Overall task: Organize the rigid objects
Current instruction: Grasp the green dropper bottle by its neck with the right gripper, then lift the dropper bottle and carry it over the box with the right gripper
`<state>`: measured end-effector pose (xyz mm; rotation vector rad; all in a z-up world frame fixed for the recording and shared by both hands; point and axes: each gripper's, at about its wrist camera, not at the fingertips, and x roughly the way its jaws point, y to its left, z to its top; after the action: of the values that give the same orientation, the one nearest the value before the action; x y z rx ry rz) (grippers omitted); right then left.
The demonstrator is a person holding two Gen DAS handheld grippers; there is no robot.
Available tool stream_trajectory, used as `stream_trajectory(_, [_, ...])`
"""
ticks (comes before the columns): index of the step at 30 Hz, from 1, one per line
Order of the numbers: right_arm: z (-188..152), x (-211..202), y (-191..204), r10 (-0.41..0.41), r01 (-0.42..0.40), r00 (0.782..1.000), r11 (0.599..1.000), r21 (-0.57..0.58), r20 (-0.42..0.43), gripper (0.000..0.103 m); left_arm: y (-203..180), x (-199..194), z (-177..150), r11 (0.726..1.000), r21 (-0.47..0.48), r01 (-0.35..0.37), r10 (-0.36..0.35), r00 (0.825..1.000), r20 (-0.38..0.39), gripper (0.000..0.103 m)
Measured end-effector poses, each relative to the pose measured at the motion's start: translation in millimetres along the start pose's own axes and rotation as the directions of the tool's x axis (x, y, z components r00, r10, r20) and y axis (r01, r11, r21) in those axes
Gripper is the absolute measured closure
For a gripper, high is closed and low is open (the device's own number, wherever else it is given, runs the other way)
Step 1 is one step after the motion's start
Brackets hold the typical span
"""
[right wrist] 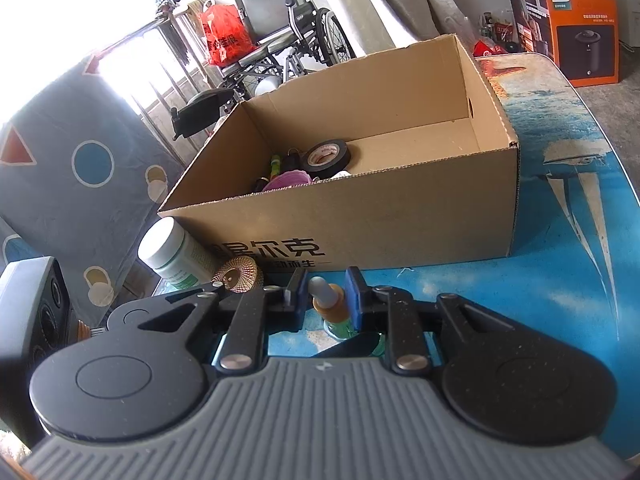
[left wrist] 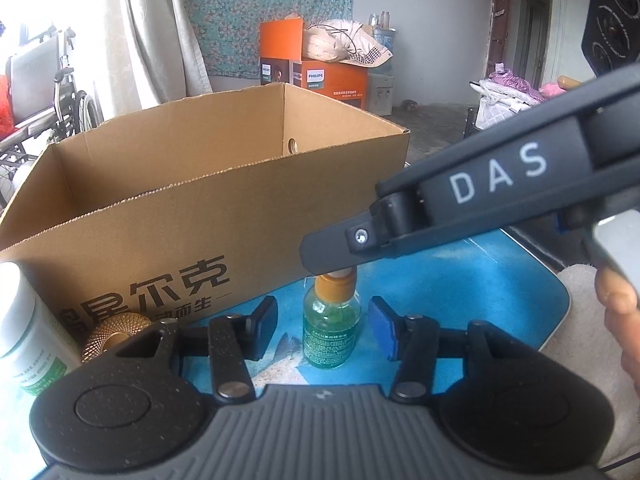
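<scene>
A small green glass dropper bottle (left wrist: 329,330) with an orange cap stands on the blue table, in front of an open cardboard box (left wrist: 168,216). My left gripper (left wrist: 322,326) is open, its fingers either side of the bottle with gaps. My right gripper (right wrist: 325,298) comes down from above and its pads sit around the bottle's orange cap and rubber bulb (right wrist: 326,294), nearly closed on it; its finger (left wrist: 340,250) shows over the cap in the left wrist view. The box (right wrist: 360,224) holds a black tape roll (right wrist: 326,156) and several small items.
A white jar (right wrist: 172,250) and a gold mesh ball (right wrist: 238,274) stand left of the bottle against the box. The blue tablecloth (right wrist: 560,240) stretches right. A wheelchair (right wrist: 288,32) and an orange Philips box (right wrist: 580,32) stand behind.
</scene>
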<state>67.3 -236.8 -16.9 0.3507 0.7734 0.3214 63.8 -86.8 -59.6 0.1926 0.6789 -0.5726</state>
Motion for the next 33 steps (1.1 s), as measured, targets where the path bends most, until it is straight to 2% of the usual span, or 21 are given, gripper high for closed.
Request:
stream_trajectory(11, [1,3,3,-0.018,0.018,1.000,1.000,-0.022,-0.015,0.079,-7,23,-6,0.999,0.042,-0.001,0.001,1.000,-0.006,0.053])
stream_trajectory(19, [0,13,3,-0.030,0.028,0.998,0.999,-0.036,-0.047,0.076,-5,33,-15,0.999,0.039,0.011,-0.011,1.000,-0.020,0.061])
stream_trajectory(26, [-1,21,2,-0.037,0.035,0.998,0.998,-0.046,-0.055,0.075,-8,33,-20,0.999,0.047,-0.001,0.001,1.000,0.001,0.069])
stream_trajectory(33, [-1,20,4,-0.048,0.046,0.998,0.997,-0.062,-0.038,0.082,-11,37,-19,0.999,0.046,0.005,-0.005,1.000,0.013,0.070])
